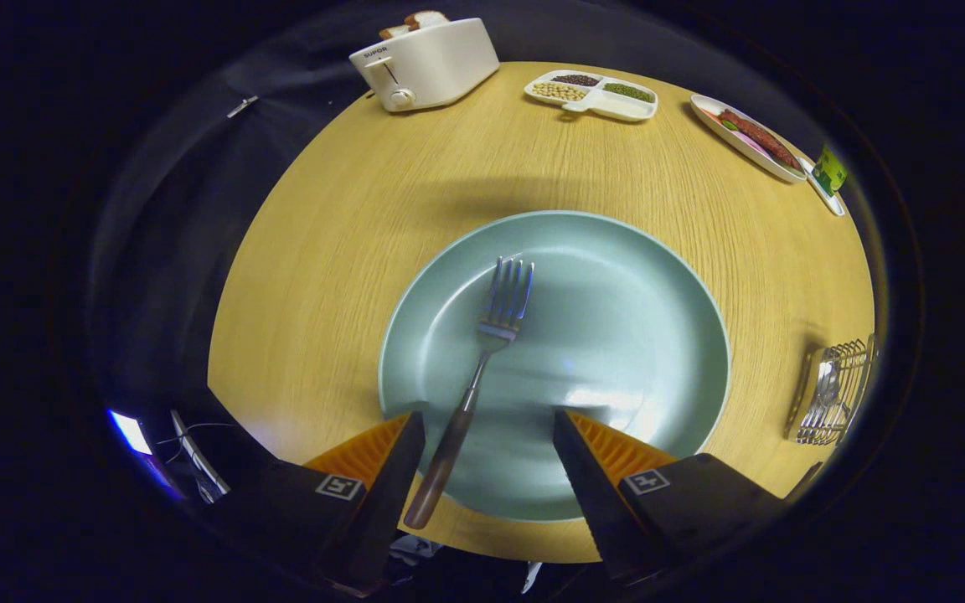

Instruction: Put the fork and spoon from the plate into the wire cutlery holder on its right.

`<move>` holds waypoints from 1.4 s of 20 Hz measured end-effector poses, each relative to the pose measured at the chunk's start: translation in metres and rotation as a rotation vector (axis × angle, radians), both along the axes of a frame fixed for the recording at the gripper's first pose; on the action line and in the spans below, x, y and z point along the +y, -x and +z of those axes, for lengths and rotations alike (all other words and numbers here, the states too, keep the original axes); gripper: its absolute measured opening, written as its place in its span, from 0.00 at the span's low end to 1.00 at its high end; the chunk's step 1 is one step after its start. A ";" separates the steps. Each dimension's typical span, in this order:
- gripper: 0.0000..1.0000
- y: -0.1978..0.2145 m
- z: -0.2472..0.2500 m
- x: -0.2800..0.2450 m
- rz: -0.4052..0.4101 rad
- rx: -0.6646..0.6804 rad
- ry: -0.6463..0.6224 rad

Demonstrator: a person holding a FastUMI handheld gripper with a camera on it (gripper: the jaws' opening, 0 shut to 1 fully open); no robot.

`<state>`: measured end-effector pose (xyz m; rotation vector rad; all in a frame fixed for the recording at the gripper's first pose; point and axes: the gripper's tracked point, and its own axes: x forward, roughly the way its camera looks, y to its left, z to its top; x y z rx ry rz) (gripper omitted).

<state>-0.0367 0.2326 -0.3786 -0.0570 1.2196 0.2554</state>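
We see our gripper [489, 427] with its two fingers spread wide and pressing on nothing, hanging above the near part of a round pale green ceramic plate [616, 335]. Between the fingers, close to the left one, lies a metal fork with a brown wooden handle [476, 387]; its handle end reaches over the plate's near rim and its tines point away from us toward the middle of the plate. The plate rests on a round table of light wood [348, 234]. To the right of the plate, apart from it and near the table's edge, stands a small wire cutlery holder [834, 392], and in it we make out a metal spoon [826, 381]. Beyond the plate, at the far side of the table, we find a white toaster with slices of bread in it [425, 63], a white divided dish of beans and seeds [593, 94], and an oval white dish of reddish food [746, 136].
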 end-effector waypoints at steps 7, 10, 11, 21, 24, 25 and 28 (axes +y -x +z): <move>0.32 0.008 -0.007 0.001 0.035 0.037 0.037; 0.18 0.008 -0.005 0.000 0.046 0.062 0.022; 0.18 0.009 -0.009 0.004 0.039 0.075 0.010; 0.07 -0.001 0.027 -0.011 0.064 0.078 -0.142; 0.06 0.001 0.056 -0.031 0.088 0.062 -0.155; 0.06 0.005 0.066 -0.042 0.096 0.062 -0.153; 0.06 0.010 0.094 -0.088 0.097 0.061 -0.113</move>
